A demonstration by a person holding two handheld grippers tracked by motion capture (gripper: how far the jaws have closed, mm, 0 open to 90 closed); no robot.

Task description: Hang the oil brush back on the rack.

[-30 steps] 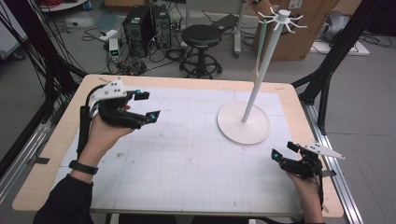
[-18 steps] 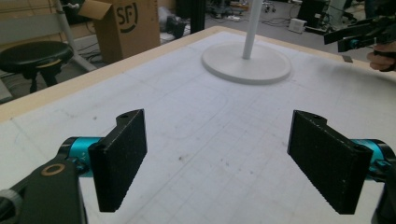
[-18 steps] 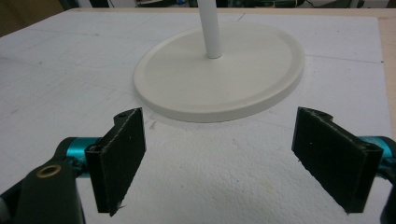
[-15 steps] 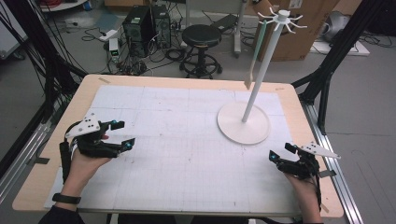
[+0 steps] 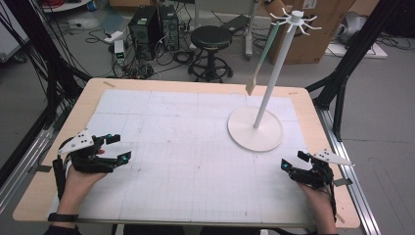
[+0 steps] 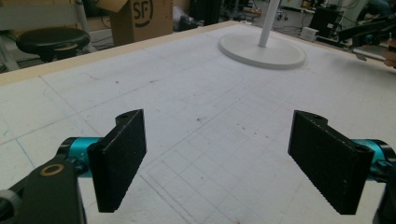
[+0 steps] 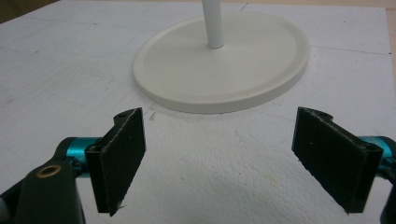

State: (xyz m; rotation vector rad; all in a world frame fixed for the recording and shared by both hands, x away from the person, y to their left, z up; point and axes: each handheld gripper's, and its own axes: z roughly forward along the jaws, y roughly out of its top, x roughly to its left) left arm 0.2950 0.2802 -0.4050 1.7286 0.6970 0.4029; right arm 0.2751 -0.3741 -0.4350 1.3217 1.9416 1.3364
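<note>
White hook stand (image 5: 266,98) on gridded table (image 5: 186,147), left hand-held gripper (image 5: 116,148) and right hand-held gripper (image 5: 292,161) spread apart

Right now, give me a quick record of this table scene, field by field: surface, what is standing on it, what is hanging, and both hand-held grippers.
surface: wooden table covered by a white gridded mat
standing object: white hanger stand, round base on the mat's far right part, upright pole
hanging item: pale spatula-like tool on one of the stand's top hooks
left hand-held gripper: near left of the mat, jaws wide apart, nothing between them
right hand-held gripper: near right, just short of the stand's base, jaws apart, nothing held
</note>
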